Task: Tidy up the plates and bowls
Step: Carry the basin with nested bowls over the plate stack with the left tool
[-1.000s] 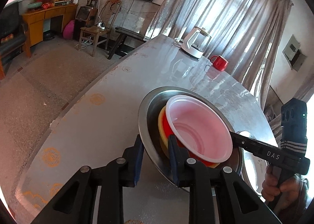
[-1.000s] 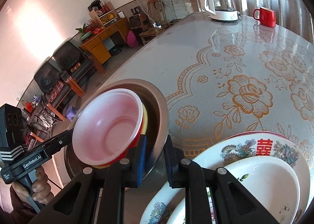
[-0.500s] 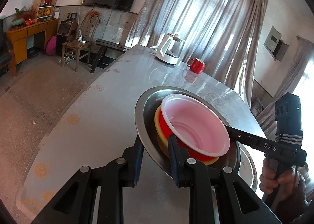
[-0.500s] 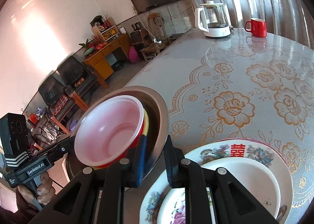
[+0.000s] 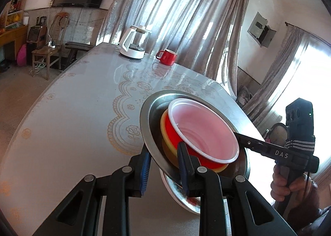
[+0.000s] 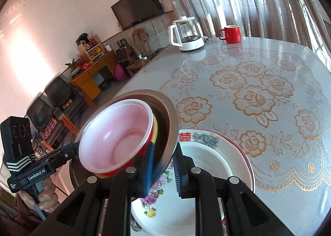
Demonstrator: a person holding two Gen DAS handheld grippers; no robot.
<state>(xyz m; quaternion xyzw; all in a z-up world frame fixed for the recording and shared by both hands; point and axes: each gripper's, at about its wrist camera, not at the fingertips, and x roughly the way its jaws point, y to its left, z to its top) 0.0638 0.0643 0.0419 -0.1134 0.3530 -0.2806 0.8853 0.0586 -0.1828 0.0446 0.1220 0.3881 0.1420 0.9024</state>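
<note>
A: Left side first. The left gripper [image 5: 163,165] is clamped on the near rim of the steel basin [image 5: 149,116]; one pad is seen under the rim, one inside. The basin is tilted and held off the table [image 5: 72,112].

B: Contents?

A: A yellow bowl [image 5: 164,126] is nested in the basin, a red bowl [image 5: 172,132] in that, and a pink-lined bowl [image 5: 203,130] on top. On the opposite rim the right gripper [image 6: 162,165] is likewise closed on the basin wall. The load is shared between both hands; neither is judged nearer.

B: What lies below?

A: In the right wrist view, a floral plate [image 6: 233,145] with a white dish [image 6: 209,157] stacked in it is seen just beneath and to the right of the basin. If the basin is meant for that stack, it is judged to need shifting right and lowering level.

B: Obstructions?

A: None are noted between basin and stack. The kettle [image 6: 186,33] and red mug [image 6: 231,33] stand well apart at the far edge. Slippage of the nested bowls is a risk while the tilt is kept.
</note>
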